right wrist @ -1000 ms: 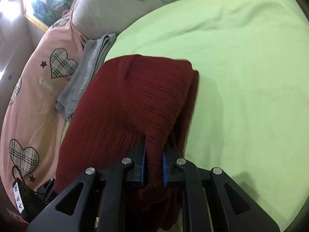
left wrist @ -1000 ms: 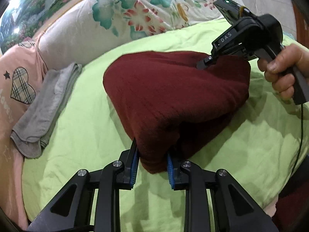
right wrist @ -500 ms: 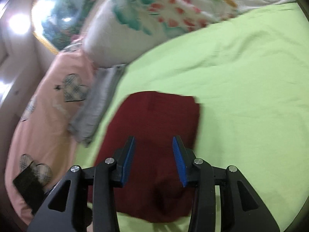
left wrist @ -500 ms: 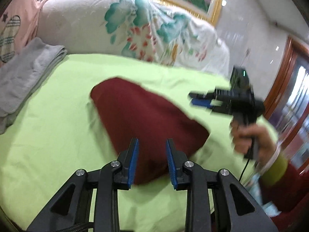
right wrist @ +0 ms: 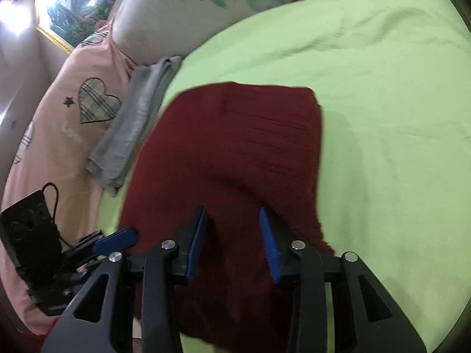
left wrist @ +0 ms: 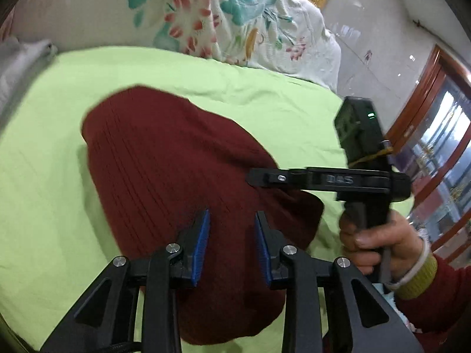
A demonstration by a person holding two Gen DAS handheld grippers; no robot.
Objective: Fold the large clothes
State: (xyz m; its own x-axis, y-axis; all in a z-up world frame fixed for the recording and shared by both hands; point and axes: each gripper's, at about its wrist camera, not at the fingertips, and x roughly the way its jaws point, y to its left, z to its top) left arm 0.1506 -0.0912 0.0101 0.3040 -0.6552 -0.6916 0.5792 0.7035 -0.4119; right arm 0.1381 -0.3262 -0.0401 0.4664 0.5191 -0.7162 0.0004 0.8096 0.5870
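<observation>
Left gripper [left wrist: 232, 241]: fingers apart, nothing clamped, angled downward. Right gripper [right wrist: 232, 242]: angled down too, jaws closing, pads gripping nothing. Right hand [left wrist: 374, 239] wraps its handle, dark red sleeve at the wrist.

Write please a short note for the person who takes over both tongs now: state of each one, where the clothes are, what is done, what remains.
Left tongs: open, empty, above the near part of the dark red knit garment.
Right tongs: jaws closing, but nothing is pinched between them; they hang over the same garment.
The garment lies folded into a compact shape on the green bedsheet, released by both tongs.
A folded grey garment lies beside it, at the sheet's edge.
Done: the red garment appears folded and set down.
Left: probably tidy its edges or move it next to the grey one.
</observation>
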